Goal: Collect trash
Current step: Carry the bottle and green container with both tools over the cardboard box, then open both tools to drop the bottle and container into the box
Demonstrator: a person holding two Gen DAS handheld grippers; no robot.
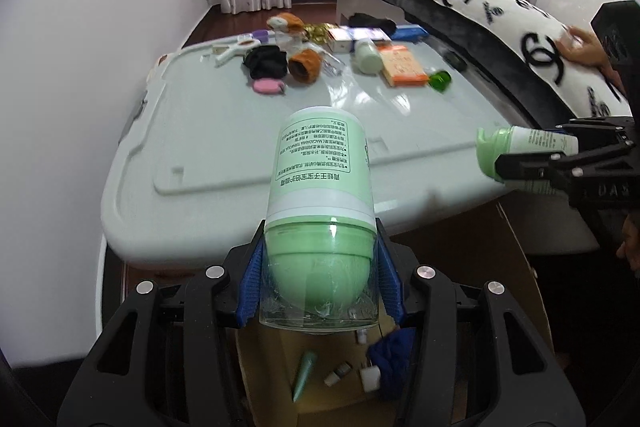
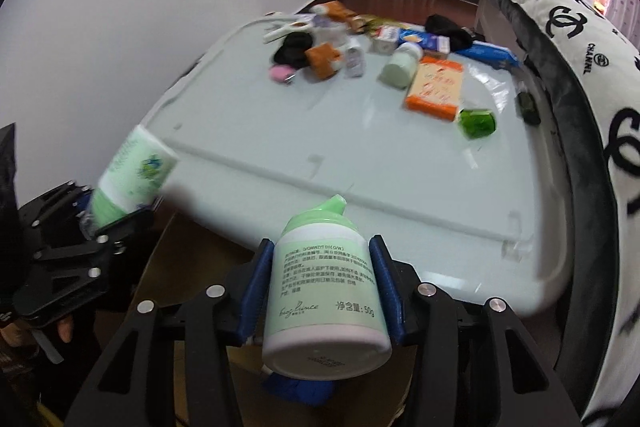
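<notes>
Your left gripper point(image 1: 320, 275) is clamped on a pale green bottle with a clear cap point(image 1: 320, 211), its blue pads point(image 1: 252, 287) pressing the cap end on both sides while the labelled body points away from you toward the far side. Your right gripper point(image 2: 318, 291) is closed around a smaller white-and-green bottle point(image 2: 324, 291), base toward you and green spout toward the far side, the pads tight on its sides; no earlier view is there to compare. Both bottles hang at the near edge of the pale grey storage-box lid point(image 1: 224, 131), over an open cardboard box point(image 1: 516, 267) just below it that already holds a green cone point(image 1: 305, 375), small white bits and a blue cloth point(image 1: 390, 351). Far across the lid lie an orange packet point(image 2: 436, 87), a green cap point(image 2: 477, 123), another pale green jar point(image 2: 400, 65), a pink item point(image 2: 280, 73), black cloth point(image 2: 294, 51) and assorted wrappers. A patterned blanket point(image 2: 568, 27) runs along the right.
</notes>
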